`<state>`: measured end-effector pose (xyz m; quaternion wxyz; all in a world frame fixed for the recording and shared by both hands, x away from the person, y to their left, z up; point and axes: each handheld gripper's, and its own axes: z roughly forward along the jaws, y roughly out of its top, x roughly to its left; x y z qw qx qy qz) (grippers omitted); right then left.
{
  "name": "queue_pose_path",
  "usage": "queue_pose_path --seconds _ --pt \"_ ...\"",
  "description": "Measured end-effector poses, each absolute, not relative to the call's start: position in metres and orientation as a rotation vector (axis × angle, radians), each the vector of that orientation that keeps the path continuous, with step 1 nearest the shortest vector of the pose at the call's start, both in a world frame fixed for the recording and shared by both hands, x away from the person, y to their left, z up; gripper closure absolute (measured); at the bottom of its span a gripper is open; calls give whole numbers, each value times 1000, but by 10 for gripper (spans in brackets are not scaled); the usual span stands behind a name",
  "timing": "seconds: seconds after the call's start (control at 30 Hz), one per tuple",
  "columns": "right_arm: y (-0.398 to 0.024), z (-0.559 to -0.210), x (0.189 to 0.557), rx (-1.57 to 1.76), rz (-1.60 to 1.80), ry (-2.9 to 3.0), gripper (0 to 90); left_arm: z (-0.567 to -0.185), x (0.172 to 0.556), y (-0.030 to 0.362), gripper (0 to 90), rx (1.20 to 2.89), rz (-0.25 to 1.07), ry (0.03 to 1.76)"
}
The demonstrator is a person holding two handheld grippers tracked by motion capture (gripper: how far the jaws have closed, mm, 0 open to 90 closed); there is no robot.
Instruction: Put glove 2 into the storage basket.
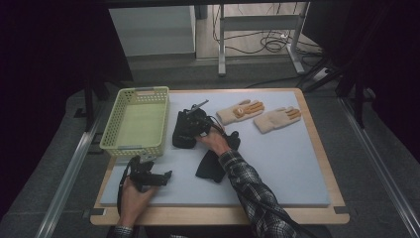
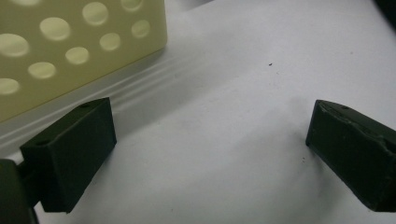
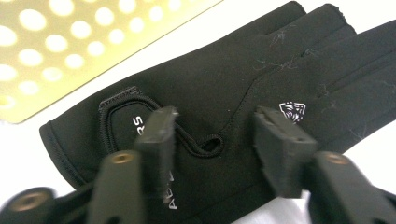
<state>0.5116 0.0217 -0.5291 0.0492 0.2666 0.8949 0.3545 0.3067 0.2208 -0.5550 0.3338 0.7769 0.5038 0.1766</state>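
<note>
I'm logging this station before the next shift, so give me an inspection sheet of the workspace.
Surface: pale mat on a wooden table.
Job's things: black glove beside the yellow basket, which looks empty; second black glove nearer the person; two tan gloves at the far side.
Clutter: nothing seen.
Grippers: right gripper down over the black glove, jaws apart astride it, grip not yet shown; left gripper open over bare mat by the basket.
Cables: loose loops on the floor behind the table.
Surroundings: dark curtains, a metal stand.

Right arm: dark plaid flannel sleeve (image 1: 257, 198). Left gripper (image 1: 166, 174) black, cable looping off. Right gripper (image 3: 212, 130): black blocky jaws, brass-coloured screws.
</note>
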Motion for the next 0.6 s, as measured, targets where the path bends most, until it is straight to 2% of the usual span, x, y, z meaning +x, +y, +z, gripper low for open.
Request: queue_pose_path --seconds 0.03,0.07,0.1,0.2,0.6 --pt "22 -529 512 812 1080 2727 620 -555 307 221 20 2029 461 1315" --pt "23 -529 511 818 1087 2744 691 -555 307 221 20 2028 461 1315" --pt "23 -529 511 818 1087 2744 691 -555 307 221 20 2029 461 1315" --pt "21 -529 511 837 1099 2759 806 -555 307 221 20 2028 461 1315" --pt "17 -512 501 817 1083 2717 839 -555 307 221 20 2029 461 1315"
